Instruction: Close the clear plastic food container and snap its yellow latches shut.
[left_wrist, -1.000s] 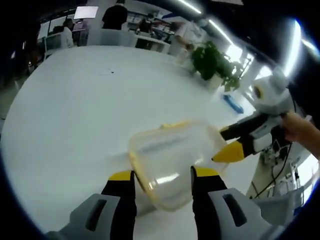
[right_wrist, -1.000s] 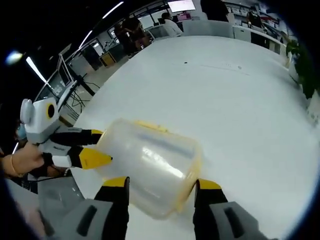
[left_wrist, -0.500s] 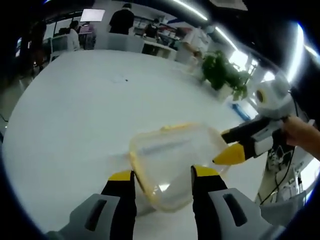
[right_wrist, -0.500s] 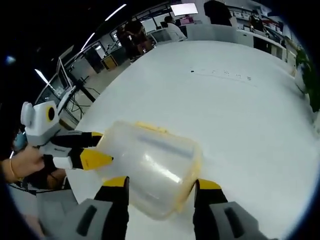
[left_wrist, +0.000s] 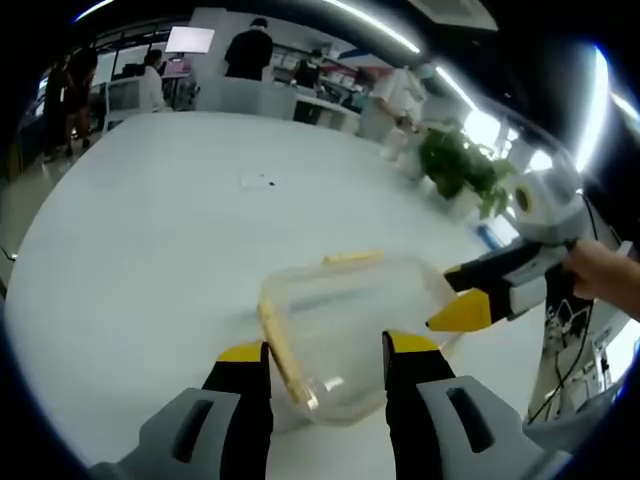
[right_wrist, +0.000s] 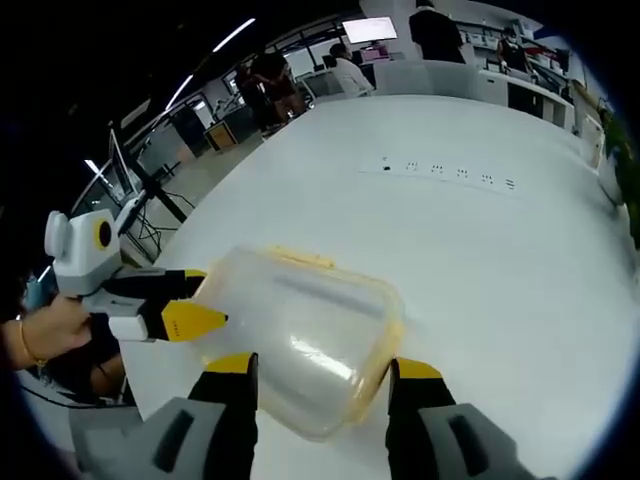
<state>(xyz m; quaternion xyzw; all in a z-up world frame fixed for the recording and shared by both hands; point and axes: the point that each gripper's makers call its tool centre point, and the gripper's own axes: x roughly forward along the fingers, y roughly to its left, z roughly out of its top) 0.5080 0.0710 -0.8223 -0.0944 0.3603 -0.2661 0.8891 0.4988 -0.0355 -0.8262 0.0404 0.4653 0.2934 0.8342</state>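
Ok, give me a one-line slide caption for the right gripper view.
Clear food container with yellow latches on the white table, framed by the right gripper, left gripper alongside.

I see a broad white bench, its rounded edge curving off either way, carrying the clear yellow-trimmed container near my side, with a few tiny dark specks on the surface well beyond the container, too small to identify.
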